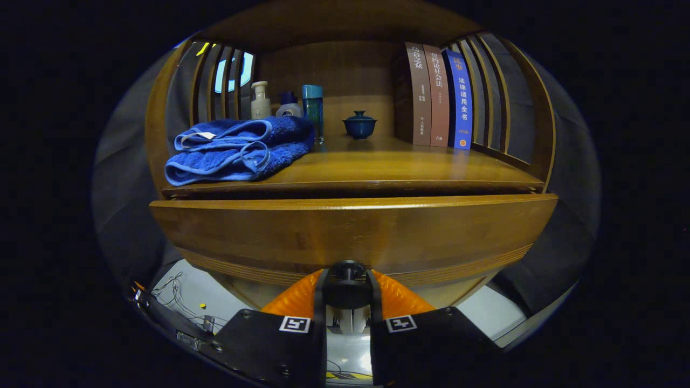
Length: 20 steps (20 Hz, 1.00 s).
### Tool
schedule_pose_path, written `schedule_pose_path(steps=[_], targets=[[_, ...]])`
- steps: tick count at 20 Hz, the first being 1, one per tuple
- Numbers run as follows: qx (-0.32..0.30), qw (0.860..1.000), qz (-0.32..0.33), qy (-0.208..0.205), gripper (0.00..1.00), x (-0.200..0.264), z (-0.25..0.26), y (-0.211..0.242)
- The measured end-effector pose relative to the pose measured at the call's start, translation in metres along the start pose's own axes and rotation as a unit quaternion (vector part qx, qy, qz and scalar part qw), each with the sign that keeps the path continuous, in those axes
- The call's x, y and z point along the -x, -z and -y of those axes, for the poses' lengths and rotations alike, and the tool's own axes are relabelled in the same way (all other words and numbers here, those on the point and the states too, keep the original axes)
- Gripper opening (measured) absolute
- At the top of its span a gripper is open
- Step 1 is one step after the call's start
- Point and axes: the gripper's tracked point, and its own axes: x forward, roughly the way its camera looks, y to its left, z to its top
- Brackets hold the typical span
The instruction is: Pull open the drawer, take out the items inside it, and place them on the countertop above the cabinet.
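Observation:
The wooden drawer front (350, 231) stands a little out from the cabinet, with a dark gap under the countertop (399, 164). Its round dark knob (347, 271) sits between my fingertips. My gripper (347, 280) is shut on the knob, both fingers pressing its sides. The drawer's inside is hidden behind its front. On the countertop's left lies a folded blue towel (237, 148).
Behind the towel stand a cream pump bottle (260, 101), a small white bottle (289, 106) and a teal bottle (312, 108). A dark blue lidded cup (359, 125) sits mid-back. Three upright books (439, 97) lean at the right. Slatted sides enclose the countertop. Cables (178, 302) lie on the floor below left.

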Motion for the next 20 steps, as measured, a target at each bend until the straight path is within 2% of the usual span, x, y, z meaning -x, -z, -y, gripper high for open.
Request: schedule_pose_path(steps=[20], targets=[[0.002, 0.999, -0.044, 0.002, 0.36, 0.131, 0.003, 0.075]])
